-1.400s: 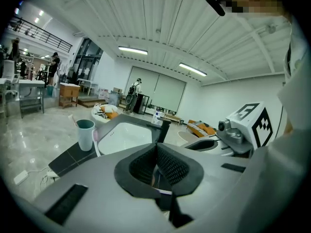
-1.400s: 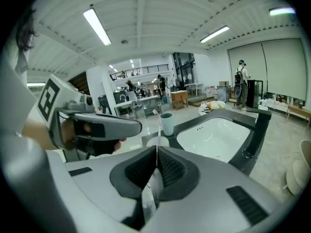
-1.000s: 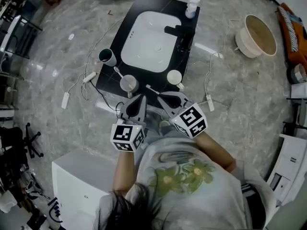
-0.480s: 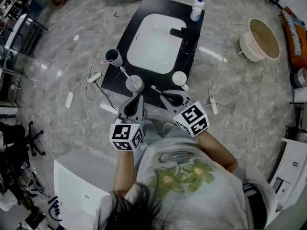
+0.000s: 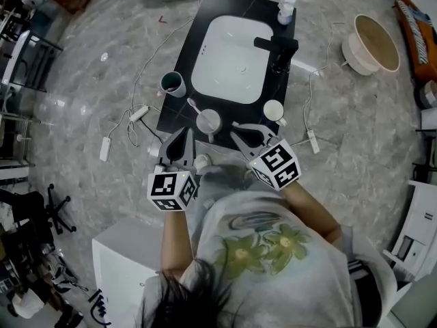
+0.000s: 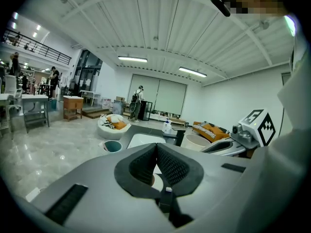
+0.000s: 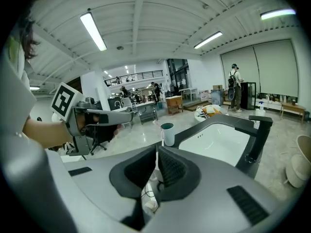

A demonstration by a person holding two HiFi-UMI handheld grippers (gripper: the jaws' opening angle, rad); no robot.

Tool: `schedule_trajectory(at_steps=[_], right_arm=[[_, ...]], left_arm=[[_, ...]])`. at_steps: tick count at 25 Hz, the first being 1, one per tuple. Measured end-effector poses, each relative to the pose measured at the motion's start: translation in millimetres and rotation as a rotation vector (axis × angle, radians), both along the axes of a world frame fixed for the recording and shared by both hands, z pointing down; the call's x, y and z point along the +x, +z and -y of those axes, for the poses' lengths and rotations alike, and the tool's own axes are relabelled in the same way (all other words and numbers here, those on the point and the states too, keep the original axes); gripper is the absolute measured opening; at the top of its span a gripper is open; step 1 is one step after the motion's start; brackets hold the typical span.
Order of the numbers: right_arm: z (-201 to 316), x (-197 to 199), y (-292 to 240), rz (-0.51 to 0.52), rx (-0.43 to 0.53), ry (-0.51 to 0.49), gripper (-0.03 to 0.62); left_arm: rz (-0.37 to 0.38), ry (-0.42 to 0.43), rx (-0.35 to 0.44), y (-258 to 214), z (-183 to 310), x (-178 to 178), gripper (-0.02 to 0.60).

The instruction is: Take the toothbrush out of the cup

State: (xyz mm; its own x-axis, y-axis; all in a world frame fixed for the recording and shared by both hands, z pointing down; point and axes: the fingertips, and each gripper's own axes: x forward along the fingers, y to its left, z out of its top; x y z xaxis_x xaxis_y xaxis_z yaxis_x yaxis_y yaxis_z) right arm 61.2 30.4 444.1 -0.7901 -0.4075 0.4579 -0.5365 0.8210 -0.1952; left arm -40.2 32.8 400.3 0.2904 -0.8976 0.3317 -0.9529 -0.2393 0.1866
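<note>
Floor: grey marble floor (image 5: 82, 80) fills the head view; its far and side edges are crowded with furniture too small to make out.
Person: white shirt with a green flower print (image 5: 266, 251) at the near edge, cut off by the frame.
Counter: black rectangular counter (image 5: 208, 9), seen whole from above, its near edge just beyond the two grippers.
Sink: white rectangular sink basin (image 5: 232, 60) set in the counter's far half.
Basket: round beige basket (image 5: 372, 43) on the floor, far right, well apart from the counter.
Left gripper: grey left gripper (image 5: 184, 137) near the counter's near edge; in its own view (image 6: 156, 147) the jaws are pressed together with nothing between them.
Right gripper: grey right gripper (image 5: 237, 135) just right of it; in its own view (image 7: 156, 152) the jaws meet at the tips and hold nothing.
Faucet: black faucet (image 5: 276, 45) on the sink's right rim.
Toothbrush cup: pale grey cup (image 5: 208, 121) on the counter, between and just beyond the two gripper tips; in both gripper views the jaws largely hide it.
Teal cup: white cup with teal inside (image 5: 172, 84) at the counter's left edge.
Small cup: small white cup (image 5: 273, 110) at the counter's right edge.
Bottle: white bottle with a blue cap (image 5: 287, 4), far right corner of the counter.
Toothbrush: white toothbrush (image 5: 194, 106) stands in the pale grey cup, leaning far-left; its bristles are too small to make out.
</note>
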Motion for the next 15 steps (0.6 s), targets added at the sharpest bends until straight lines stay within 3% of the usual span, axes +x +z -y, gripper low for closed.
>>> schedule_trajectory(at_steps=[12, 15], right_arm=[[23, -72, 12, -0.033, -0.030, 0.000, 0.052], [27, -84, 22, -0.055, -0.050, -0.013, 0.118]], left_arm=[[-0.027, 0.079, -0.031, 21, 37, -49, 0.017], [-0.039, 0.088, -0.036, 25, 40, -59, 0.017]])
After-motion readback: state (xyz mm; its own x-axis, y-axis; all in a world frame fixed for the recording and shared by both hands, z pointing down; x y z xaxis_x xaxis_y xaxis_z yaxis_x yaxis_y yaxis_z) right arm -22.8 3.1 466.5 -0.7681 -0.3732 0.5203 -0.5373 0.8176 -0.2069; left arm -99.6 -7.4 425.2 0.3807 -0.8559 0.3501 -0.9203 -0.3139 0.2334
